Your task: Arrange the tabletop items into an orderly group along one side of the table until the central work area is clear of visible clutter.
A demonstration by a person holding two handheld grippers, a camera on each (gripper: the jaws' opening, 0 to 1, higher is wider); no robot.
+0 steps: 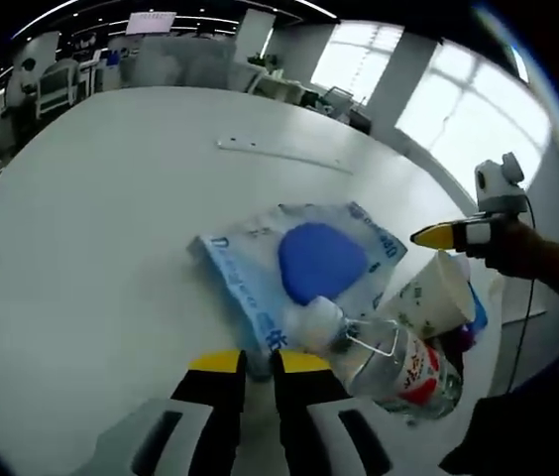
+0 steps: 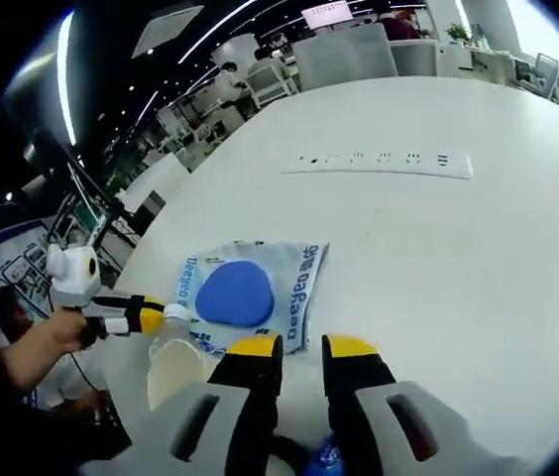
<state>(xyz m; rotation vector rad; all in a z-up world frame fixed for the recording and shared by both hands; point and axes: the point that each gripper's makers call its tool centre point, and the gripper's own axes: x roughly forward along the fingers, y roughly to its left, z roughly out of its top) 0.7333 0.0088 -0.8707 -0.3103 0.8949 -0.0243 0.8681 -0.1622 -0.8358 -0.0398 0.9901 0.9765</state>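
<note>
At the desk's near edge, packet, bottle and cup sit grouped; left tongs and right tongs are nearly together, empty; next likely tidying the packet

Bottle beside cup, on packet

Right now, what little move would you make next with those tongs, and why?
Probably nudge the white-and-blue plastic packet sideways toward the clear plastic bottle and the cream paper cup. The packet lies further in on the white table, while those two already sit by its edge.
</note>
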